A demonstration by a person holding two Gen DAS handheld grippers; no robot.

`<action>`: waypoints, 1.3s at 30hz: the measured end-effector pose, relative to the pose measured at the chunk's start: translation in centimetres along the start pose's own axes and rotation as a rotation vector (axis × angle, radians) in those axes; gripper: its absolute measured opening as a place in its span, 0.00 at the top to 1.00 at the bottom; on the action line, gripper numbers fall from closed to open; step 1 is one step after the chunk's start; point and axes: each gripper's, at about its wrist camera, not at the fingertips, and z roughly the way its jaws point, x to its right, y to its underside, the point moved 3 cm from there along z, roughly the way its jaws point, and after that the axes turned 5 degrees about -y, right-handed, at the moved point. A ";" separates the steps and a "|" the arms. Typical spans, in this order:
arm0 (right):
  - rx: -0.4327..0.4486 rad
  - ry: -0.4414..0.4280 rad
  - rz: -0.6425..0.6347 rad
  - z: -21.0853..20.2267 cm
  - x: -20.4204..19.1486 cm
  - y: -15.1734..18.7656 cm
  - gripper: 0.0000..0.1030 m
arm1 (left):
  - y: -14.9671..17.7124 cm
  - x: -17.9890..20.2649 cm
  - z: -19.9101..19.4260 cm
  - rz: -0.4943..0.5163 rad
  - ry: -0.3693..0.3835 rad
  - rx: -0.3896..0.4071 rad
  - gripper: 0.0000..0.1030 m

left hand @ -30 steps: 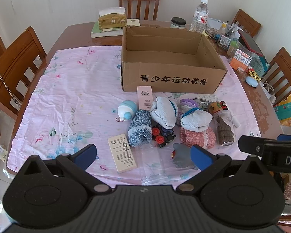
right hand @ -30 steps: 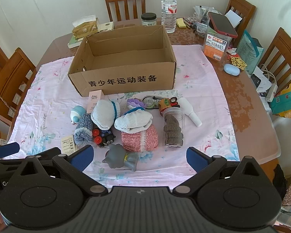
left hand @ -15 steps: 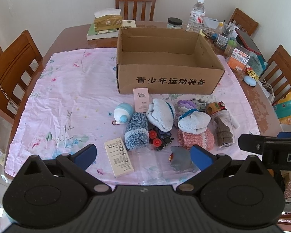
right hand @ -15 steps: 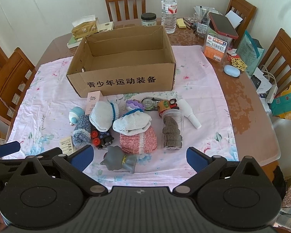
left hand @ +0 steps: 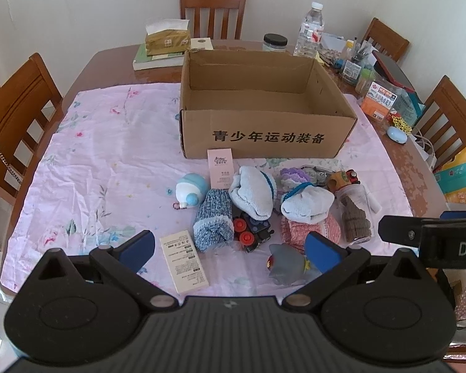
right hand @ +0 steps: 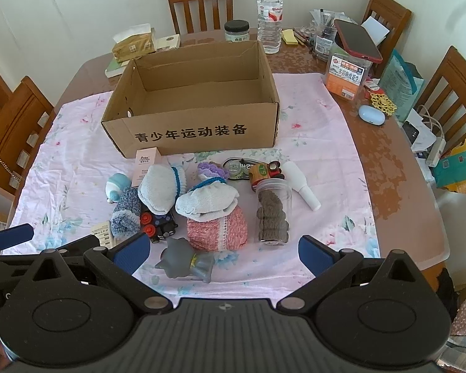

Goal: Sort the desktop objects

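Nothing's sorted yet: cardboard box [left hand: 264, 105] at frame center sits empty, clutter pile [right hand: 202, 202] untouched below it, left gripper [left hand: 230, 248] and right gripper [right hand: 223, 253] both wide and empty.

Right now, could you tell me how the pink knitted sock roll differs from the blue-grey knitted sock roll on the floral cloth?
The pink knitted sock roll lies crosswise under a pale blue sock bundle; the blue-grey knitted sock roll lies lengthwise, nothing on top. The pink roll looks fatter and shorter, the blue-grey slimmer and longer. The pink roll has a pale lacy band; the blue-grey roll fades to a lighter near end. Both rest on the floral cloth, outside the cardboard box.
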 end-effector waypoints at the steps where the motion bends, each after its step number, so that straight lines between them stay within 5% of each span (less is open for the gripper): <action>1: 0.001 -0.004 0.000 0.1 0.0 0.0 0.00 | 0.0 0.0 0.1 0.000 0.001 0.003 0.01; 24: 0.013 -0.051 -0.016 1.1 0.0 -1.0 0.00 | 0.3 -0.7 0.8 0.043 -0.035 0.077 0.01; 39: 0.062 -0.084 -0.038 1.5 -0.2 -1.5 0.00 | 2.0 -4.6 2.0 0.017 -0.083 0.073 0.01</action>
